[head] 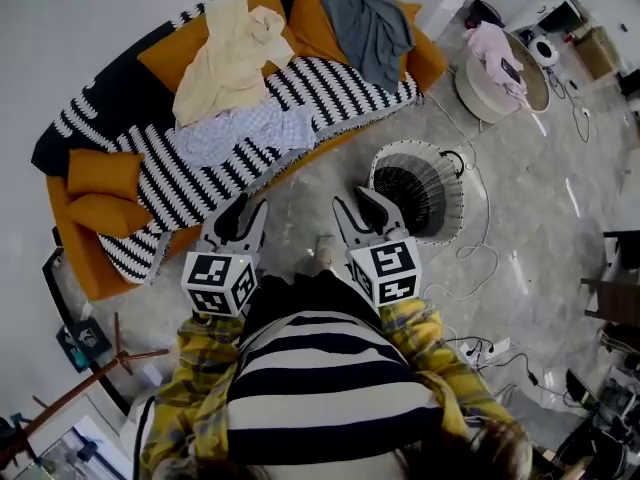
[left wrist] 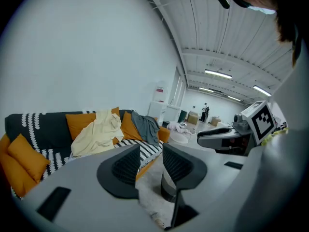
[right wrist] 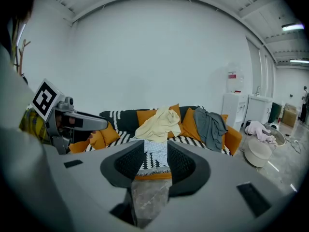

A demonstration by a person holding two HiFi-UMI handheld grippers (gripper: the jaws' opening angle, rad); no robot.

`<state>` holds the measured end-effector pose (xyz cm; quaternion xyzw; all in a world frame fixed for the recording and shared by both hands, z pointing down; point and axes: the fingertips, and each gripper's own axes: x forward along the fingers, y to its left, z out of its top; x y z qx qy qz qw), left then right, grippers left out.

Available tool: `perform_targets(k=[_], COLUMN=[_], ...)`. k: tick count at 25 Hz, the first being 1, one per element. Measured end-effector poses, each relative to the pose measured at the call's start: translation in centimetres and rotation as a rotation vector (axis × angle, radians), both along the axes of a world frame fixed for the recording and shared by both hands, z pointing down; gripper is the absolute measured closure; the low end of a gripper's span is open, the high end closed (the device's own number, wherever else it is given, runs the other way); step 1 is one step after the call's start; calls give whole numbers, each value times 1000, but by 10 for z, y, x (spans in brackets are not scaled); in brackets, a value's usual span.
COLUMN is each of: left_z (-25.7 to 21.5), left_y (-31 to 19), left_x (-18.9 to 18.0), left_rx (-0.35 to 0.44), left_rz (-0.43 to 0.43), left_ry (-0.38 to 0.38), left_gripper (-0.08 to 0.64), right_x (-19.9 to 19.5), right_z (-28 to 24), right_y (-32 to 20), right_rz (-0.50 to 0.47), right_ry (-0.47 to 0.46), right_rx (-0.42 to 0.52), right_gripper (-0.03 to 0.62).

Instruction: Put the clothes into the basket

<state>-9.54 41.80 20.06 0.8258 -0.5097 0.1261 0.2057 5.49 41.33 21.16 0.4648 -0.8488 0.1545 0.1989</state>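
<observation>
Clothes (head: 228, 63) lie on the sofa (head: 335, 83)
Before the sofa, left gripper (head: 243, 213) and right gripper (head: 365, 208) each stand narrowly parted, gripping nothing; the basket (head: 420, 196) sits near the sofa's front edge.

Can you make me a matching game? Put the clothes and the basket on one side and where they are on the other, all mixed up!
Things:
1. cream garment
2. grey garment
3. pink garment
4. wire basket

Places:
A. on the floor, in front of the sofa
B. on the sofa, at the end nearest the round white stool
C. on top of the round white stool
D. on the sofa, just above the pale blue cloth

Pairs: 1-D, 2-B, 3-C, 4-A
</observation>
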Motion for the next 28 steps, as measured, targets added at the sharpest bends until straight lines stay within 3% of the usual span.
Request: perform_targets(k=[15, 28], left_z=[16, 46], left_y=[-103, -185], left_x=[32, -1], left_rx=[-35, -63], left_rz=[-119, -161], left_ry=[-41, -56], left_gripper=[420, 406], right_x=[21, -7], right_z=[9, 28], right_y=[-122, -183], right_rz=[-126, -167], right_ry=[-48, -42], right_rx=[-20, -60], right_gripper=[454, 454])
